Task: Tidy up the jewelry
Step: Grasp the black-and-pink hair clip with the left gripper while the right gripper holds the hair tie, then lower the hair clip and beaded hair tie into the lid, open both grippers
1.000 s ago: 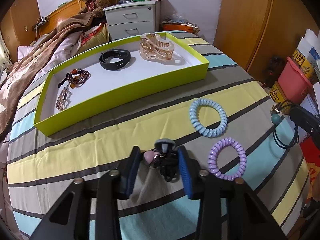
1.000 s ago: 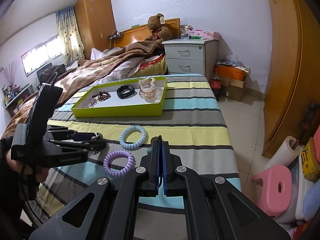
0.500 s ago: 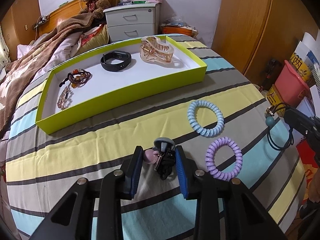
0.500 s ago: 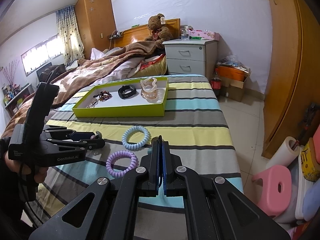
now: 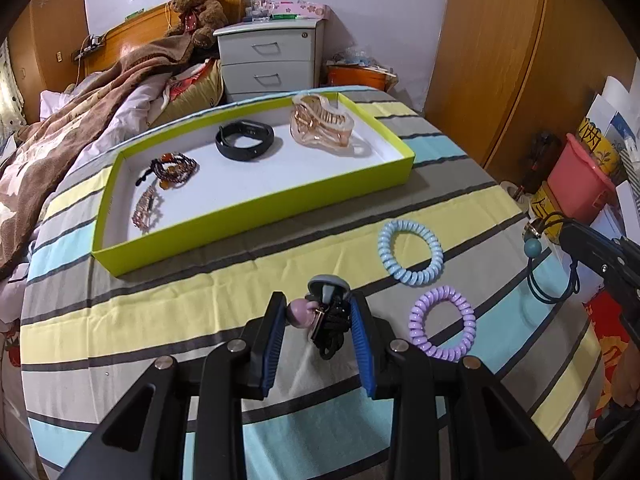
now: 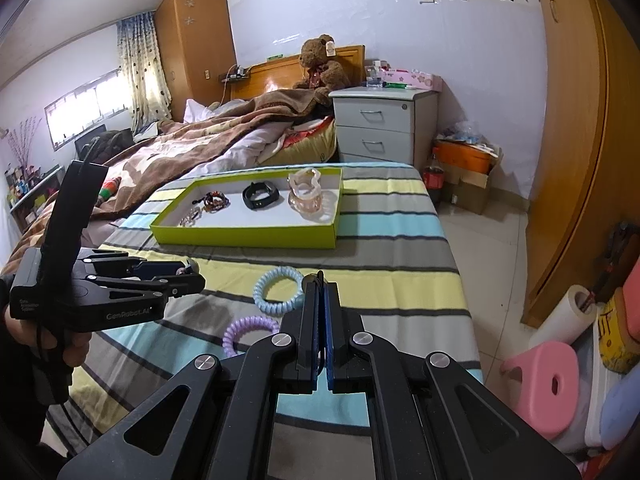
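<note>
My left gripper is shut on a black hair tie with pink and grey beads and holds it above the striped bed cover. My right gripper is shut on a dark hair tie with a teal bead, which hangs from its tip at the right of the left wrist view. A blue coil hair tie and a purple coil hair tie lie on the cover. The green tray holds a black band, a clear hair claw and beaded bracelets.
The striped cover drops off at the right, with a pink bucket and a pink stool on the floor there. A bed with a brown blanket and a grey nightstand stand behind the tray.
My left gripper has closed on the beaded hair tie and lifted it off the cover. My right gripper has stayed shut and shifted slightly.
</note>
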